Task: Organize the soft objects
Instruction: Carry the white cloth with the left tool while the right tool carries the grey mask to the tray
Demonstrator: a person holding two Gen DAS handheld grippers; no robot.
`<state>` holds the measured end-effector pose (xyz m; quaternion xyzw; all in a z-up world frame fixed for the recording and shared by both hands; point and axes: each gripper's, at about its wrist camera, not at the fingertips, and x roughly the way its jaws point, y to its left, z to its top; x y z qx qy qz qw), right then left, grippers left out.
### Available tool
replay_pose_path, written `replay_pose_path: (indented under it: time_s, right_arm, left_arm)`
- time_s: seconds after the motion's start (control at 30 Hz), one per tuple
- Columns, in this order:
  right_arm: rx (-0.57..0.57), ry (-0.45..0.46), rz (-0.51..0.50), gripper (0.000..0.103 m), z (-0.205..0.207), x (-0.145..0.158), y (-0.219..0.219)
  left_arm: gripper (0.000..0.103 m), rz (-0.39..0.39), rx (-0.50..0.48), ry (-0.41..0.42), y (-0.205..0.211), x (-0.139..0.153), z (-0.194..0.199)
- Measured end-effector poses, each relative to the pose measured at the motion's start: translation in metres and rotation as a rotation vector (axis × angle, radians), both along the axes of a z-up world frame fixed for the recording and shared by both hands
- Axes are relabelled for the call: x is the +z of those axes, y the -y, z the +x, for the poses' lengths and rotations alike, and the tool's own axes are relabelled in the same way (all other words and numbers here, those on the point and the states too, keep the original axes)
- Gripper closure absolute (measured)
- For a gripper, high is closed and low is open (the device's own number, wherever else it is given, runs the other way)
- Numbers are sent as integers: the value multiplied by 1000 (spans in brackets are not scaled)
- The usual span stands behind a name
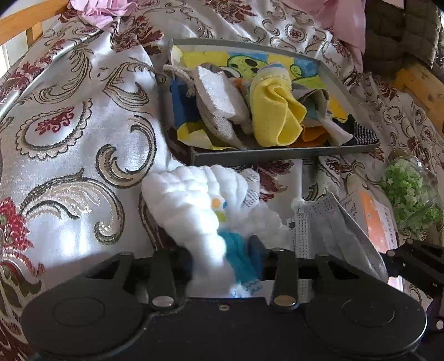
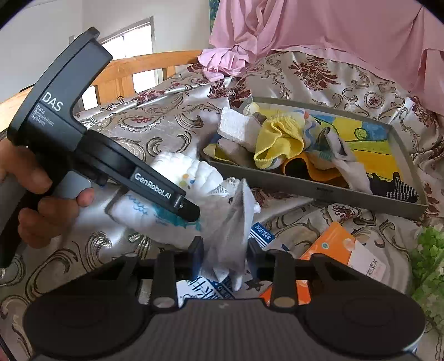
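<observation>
My left gripper (image 1: 222,258) is shut on a white quilted cloth (image 1: 194,200) with teal print, bunched up on the patterned bedspread just in front of a grey tray (image 1: 277,158). In the right wrist view a hand holds that left gripper (image 2: 188,212) on the white cloth (image 2: 177,166). My right gripper (image 2: 225,250) is shut on a grey face mask (image 2: 230,222), which stands up between its pads to the right of the cloth. In the tray (image 2: 305,191) lie several small cloths, among them a yellow one (image 2: 277,138).
An orange box (image 2: 333,250) and a blue-and-white packet (image 2: 260,233) lie under the mask. A clear container of green bits (image 1: 408,191) stands at the right. Pink fabric (image 2: 319,25) hangs behind the tray. A wooden rail (image 2: 125,72) borders the far left.
</observation>
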<state>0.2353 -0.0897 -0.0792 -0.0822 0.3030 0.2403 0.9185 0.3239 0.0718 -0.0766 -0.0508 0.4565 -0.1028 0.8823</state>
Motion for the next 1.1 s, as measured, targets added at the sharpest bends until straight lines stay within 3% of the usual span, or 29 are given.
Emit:
replay_pose_path:
  time_s: [0.13, 0.37, 0.57, 0.67, 0.8, 1.1]
  right_arm:
    - [-4, -1, 8, 75, -5, 2, 1]
    - [-43, 14, 2, 83, -21, 10, 9]
    - [-88, 47, 21, 86, -35, 20, 21]
    - [-103, 65, 35, 86, -41, 26, 26]
    - [-118, 97, 61, 87, -50, 36, 34]
    - [-167, 159, 151, 87, -55, 59, 61]
  left_arm:
    - [84, 37, -37, 41, 7, 3, -12]
    - [88, 6, -45, 47, 11, 6, -34]
    - [90, 36, 13, 81, 20, 25, -63]
    - [91, 72, 34, 132, 30, 39, -80]
    - [91, 32, 73, 188, 33, 53, -98]
    - [91, 27, 83, 353, 47, 81, -109]
